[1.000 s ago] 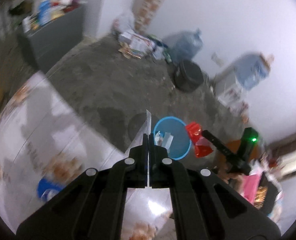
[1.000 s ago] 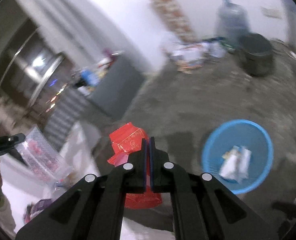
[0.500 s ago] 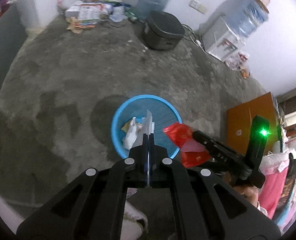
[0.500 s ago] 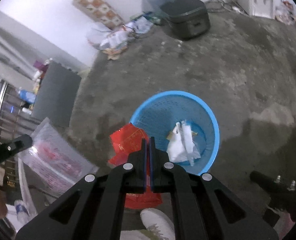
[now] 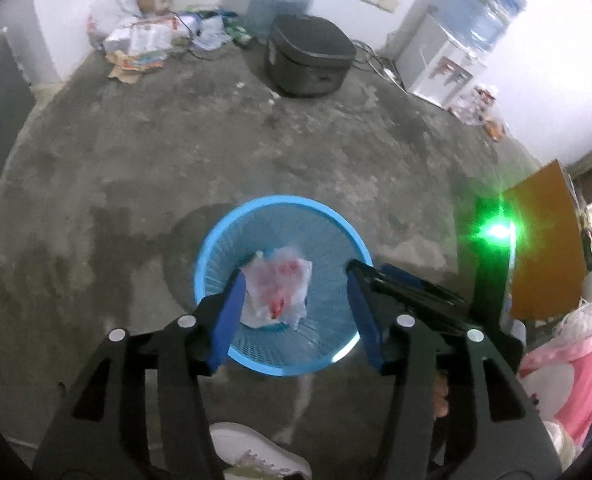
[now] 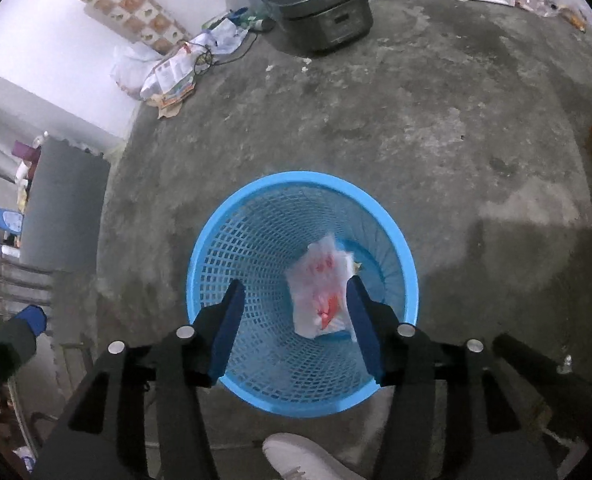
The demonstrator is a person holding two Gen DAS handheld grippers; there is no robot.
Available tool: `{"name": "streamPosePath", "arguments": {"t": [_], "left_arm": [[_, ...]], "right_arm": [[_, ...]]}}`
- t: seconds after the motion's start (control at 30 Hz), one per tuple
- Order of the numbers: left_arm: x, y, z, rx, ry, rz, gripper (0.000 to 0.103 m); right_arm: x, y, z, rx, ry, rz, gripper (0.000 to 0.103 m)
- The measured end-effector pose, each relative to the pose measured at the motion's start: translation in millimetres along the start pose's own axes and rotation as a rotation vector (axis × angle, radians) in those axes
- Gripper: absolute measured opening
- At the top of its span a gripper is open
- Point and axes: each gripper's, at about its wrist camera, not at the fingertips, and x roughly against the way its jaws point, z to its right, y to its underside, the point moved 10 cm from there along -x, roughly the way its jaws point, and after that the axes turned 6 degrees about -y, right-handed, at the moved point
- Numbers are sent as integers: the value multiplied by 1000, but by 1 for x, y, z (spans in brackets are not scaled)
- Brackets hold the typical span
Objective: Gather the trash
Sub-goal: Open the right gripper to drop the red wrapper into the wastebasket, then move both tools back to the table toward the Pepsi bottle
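Note:
A blue plastic basket point(image 5: 280, 200) point(image 6: 296, 178) stands on the concrete floor right under both grippers. A clear plastic wrapper with red print point(image 5: 278, 292) point(image 6: 320, 284) lies loose down inside it. My left gripper point(image 5: 295, 270) hangs above the basket, its jaws opening, and nothing is pressed between the blue pads. My right gripper point(image 6: 296, 282) is over the same basket, jaws also opening, pads bare. The red packet does not show as a separate thing. The right gripper's black body point(image 5: 424, 292) sits close beside the left one.
A black rice cooker point(image 5: 308, 60) and a water dispenser point(image 5: 436, 60) stand by the far wall, with a pile of papers point(image 5: 144, 40) to the left. An orange board point(image 5: 544, 240) is at right. A person's white shoe point(image 6: 296, 460) is just below the basket.
Both grippers were shut, the left on the clear wrapper and the right on a red packet. Both came down over the basket and opened, and the wrapper now lies inside it.

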Motion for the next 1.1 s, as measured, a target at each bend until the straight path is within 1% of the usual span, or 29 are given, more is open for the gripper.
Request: {"name": "streamPosePath", "arguments": {"t": [0.1,0.17,0.23,0.37,0.47,0.6,0.73,0.9,1.0,1.1], "left_arm": [[19,0,-6,7,-19,35,51],[36,1,-7,21,-17,67,51],[61,4,-9,38,-13,106,52],[110,14,-11,65,-6,178,58],[149,27,-18,67,-54,234,63],[202,48,-37,116,-126,301,66],[250,79,-57,167,-201,335,70],[313,126,-88,236,-250,384,73],[354,166,-112,296,-291,423,73],[395,219,-140,367,-351,457,73]], "right_arm": [[17,2,-2,6,-3,27,53],[31,6,-7,10,-11,47,54],[48,12,-13,21,-12,67,57],[88,29,-40,64,-68,104,63],[113,40,-63,131,-101,123,67],[146,56,-97,252,-138,136,68],[166,71,-129,341,-177,130,68],[183,95,-176,462,-249,105,69],[191,112,-206,535,-303,92,74],[198,132,-239,608,-370,66,74]]}}
